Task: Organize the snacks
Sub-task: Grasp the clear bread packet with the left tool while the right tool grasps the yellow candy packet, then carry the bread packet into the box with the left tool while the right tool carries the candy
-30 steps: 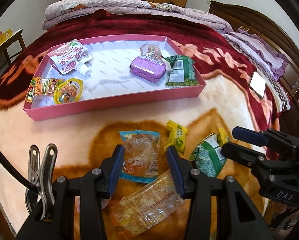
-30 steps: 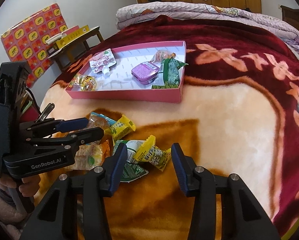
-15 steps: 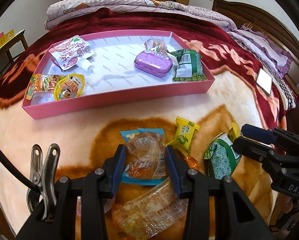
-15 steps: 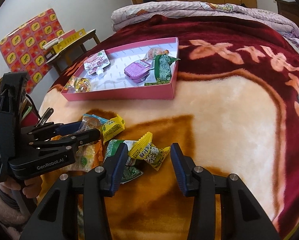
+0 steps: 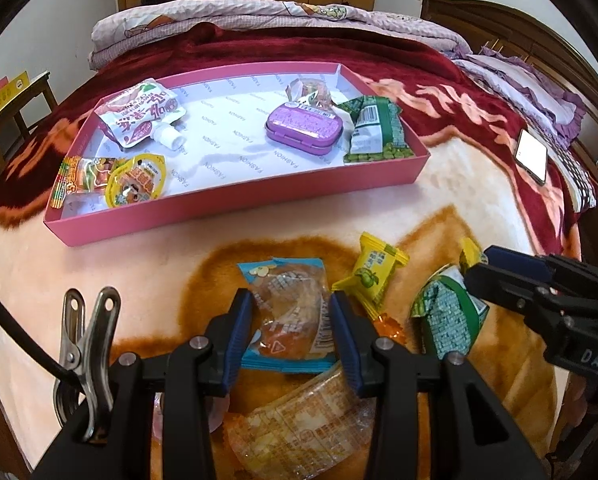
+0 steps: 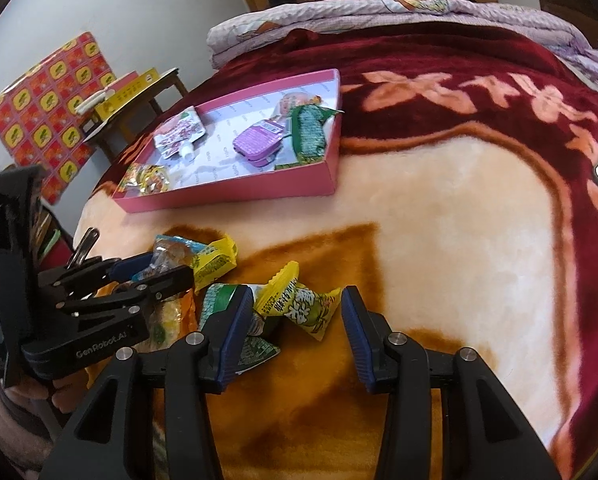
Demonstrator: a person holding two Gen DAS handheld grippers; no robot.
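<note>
Left wrist view: mounted low behind the left tongs [image 5: 291, 324], close above the bed [image 5: 99, 272], facing the far headboard end, with the pink tray [image 5: 235, 216] squarely ahead. Right wrist view: mounted behind the right tongs [image 6: 297, 320], equally low and close, set to the right and angled far-left, so the tray [image 6: 235, 192] lies far-left. Shared ground: the tray, the near heap of loose snack packets [image 5: 375, 280] [image 6: 215, 260], and each view catches the other tongs.
</note>
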